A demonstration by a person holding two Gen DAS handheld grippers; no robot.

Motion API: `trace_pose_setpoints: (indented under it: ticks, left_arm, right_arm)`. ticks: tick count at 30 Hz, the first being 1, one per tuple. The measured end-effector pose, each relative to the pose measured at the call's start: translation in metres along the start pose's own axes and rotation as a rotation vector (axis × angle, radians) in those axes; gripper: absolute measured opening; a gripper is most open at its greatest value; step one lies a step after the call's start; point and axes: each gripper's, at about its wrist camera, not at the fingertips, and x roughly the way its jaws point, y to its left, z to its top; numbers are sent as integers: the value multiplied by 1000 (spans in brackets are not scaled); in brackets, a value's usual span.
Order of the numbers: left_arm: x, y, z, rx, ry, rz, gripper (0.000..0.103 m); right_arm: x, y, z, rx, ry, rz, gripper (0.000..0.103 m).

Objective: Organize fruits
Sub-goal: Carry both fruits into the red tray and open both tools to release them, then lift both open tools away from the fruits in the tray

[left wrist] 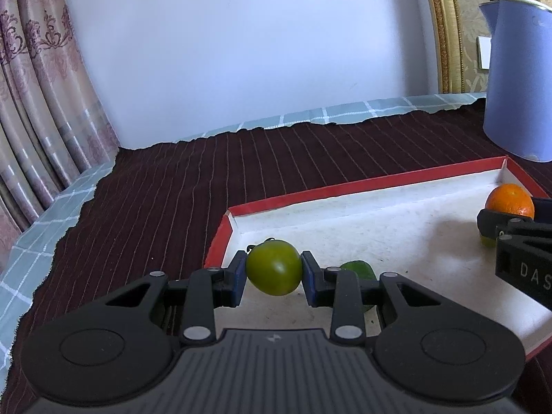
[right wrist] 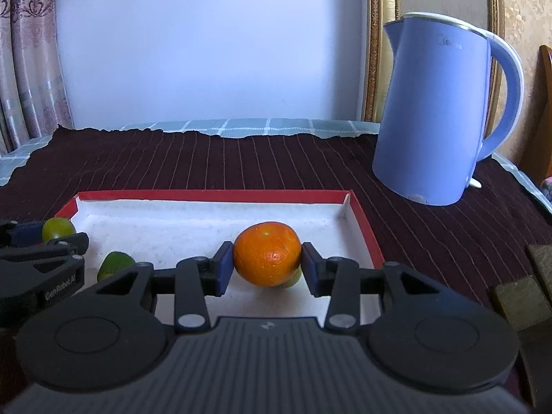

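Note:
My left gripper (left wrist: 274, 272) is shut on a round green fruit (left wrist: 274, 267) over the left part of a red-rimmed white tray (left wrist: 379, 181). A second green fruit (left wrist: 358, 269) lies in the tray just behind its right finger. My right gripper (right wrist: 267, 264) is shut on an orange (right wrist: 267, 253) over the right part of the tray (right wrist: 207, 195); a yellow-green fruit (right wrist: 293, 279) peeks out under the orange. In the right wrist view the left gripper's green fruit (right wrist: 58, 228) and the loose green fruit (right wrist: 114, 265) show at the left. The orange (left wrist: 510, 200) shows in the left wrist view.
A blue electric kettle (right wrist: 434, 114) stands on the dark striped cloth (right wrist: 207, 162) behind the tray's right end. Curtains (left wrist: 38, 86) hang at the left, a white wall is behind. A brownish block (right wrist: 521, 296) sits at the right edge.

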Motion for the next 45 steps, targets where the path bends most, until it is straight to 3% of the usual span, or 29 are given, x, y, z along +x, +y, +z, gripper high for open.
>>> trace_pose_setpoints:
  ticks: [8,10,17,19,20,21,23,32,41,45]
  left_arm:
    - [3,1,1,-5,3,17,33]
    - [3,1,1,-4,6,17,33]
    - [1,1,0,0,1,24,33]
    - [-2,2,1,-3,-2,17,38]
    - [-3,3,1,-8,-6,12,48]
    - [-5,3,0,-10,-15,11,57]
    - [-10,3,-1,-2,-35,25,62]
    - [-27,5,-6,6,-48,22,62]
    - [-45,14,-18,-18,-31,-7,67]
    - [-52,16,-22,-15,-29,5,67]
  right_arm:
    - [2,4,1,-13,3,-5,41]
    - [1,4,2,-14,-6,-7,48]
    - [-10,6,2,-24,-38,-9,57]
    - [-13,5,1,-28,-41,-10,58]
    - [-14,5,0,-26,-42,-8,60]
    - [-16,4,-1,-26,-45,-8,63]
    - [-19,4,-3,-29,-54,-13,66]
    - [-46,1,-11,-25,-102,-55,102]
    - [-64,-8,-23,63,-66,-16,103]
    - [-72,-5,-33,41,-58,-29,103]
